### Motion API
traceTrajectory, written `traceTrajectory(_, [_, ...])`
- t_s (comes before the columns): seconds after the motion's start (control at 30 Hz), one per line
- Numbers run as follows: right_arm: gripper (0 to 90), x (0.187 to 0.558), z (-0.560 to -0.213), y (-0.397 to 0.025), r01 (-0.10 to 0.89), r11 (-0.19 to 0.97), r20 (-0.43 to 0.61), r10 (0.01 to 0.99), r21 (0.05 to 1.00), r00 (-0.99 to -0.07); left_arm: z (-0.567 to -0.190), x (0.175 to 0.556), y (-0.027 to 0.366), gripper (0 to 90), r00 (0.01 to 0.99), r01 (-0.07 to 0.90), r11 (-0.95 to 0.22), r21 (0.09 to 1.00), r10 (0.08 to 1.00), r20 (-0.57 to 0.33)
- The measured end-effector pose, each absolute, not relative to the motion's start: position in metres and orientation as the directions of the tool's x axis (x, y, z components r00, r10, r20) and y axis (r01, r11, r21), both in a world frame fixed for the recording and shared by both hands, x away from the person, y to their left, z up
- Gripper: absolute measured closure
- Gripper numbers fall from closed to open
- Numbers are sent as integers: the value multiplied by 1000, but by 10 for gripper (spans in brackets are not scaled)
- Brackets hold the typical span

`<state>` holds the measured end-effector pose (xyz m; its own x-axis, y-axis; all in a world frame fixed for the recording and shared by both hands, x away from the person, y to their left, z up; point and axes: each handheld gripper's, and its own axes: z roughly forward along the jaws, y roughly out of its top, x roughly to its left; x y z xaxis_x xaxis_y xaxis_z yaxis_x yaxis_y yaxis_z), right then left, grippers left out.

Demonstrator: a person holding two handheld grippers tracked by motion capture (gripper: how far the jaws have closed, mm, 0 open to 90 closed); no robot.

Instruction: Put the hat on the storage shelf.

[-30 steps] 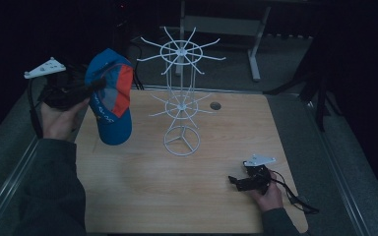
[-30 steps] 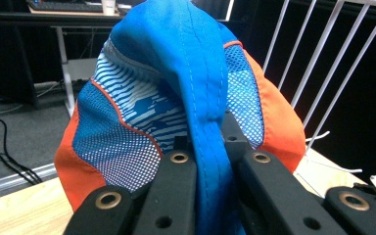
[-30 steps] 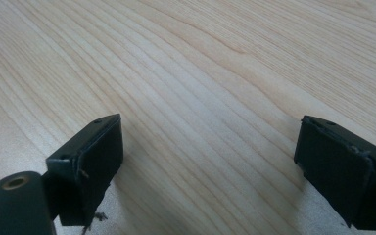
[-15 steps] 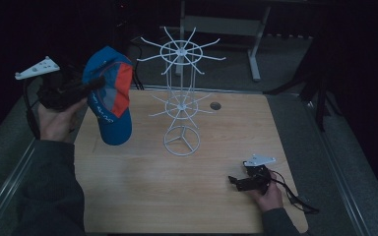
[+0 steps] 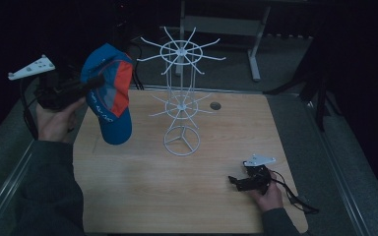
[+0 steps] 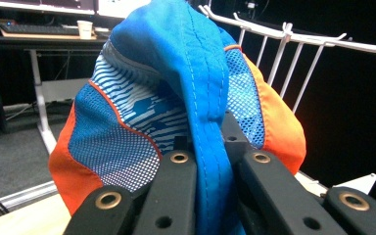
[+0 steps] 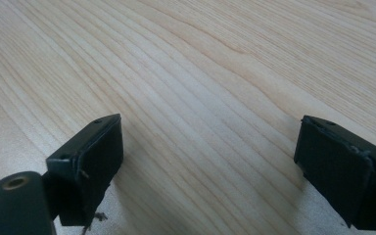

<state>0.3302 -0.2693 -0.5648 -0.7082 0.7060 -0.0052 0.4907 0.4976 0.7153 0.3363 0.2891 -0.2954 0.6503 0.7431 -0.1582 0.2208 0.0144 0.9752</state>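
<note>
The jaws of my left gripper (image 5: pixel 96 81) are clamped on a fold of the blue and orange cap (image 5: pixel 109 98), the cloth pinched flat between the 2 black pads in the left gripper view. I hold the cap (image 6: pixel 176 103) up in the air over the left edge of the desk (image 5: pixel 142 196), brim hanging down toward the wood.

The white wire rack (image 5: pixel 181 98) stands near the middle of the desk, to the right of the cap as the high view has it. It carries 2 rings of hooks (an upper wide one and a smaller one lower down). In the left gripper view a white arm of the upper ring (image 6: pixel 293 36) runs just behind and above the cap, so the cap is already at about that height and the hooks lie ahead of my jaws and a little right.

My right gripper (image 5: pixel 248 181) rests low on the desk near its front right corner, jaws spread apart with nothing between them, well away from the rack. The left is plainly the nearer one, and I judge the next move is its own: carry the cap right and hang it on a hook tip.
</note>
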Motion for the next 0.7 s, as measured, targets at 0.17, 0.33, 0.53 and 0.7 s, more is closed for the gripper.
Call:
traceTrajectory(0.17, [107,330,-565,-269,491,498,-5,706,715,-708,-293,333,287,879,660,206,10,978,737,-147])
traceTrajectory(0.33, [107,330,-565,-269,491,498,-5,706,715,-708,-291,331,287,879,675,194,22,981,722,-150])
traceTrajectory(0.53, [107,330,-565,-269,491,498,-5,706,715,-708,-288,327,284,879,688,178,16,984,713,-136])
traceTrajectory(0.7, [107,330,-565,-269,491,498,-5,706,715,-708,-285,325,284,880,697,169,19,985,705,-133])
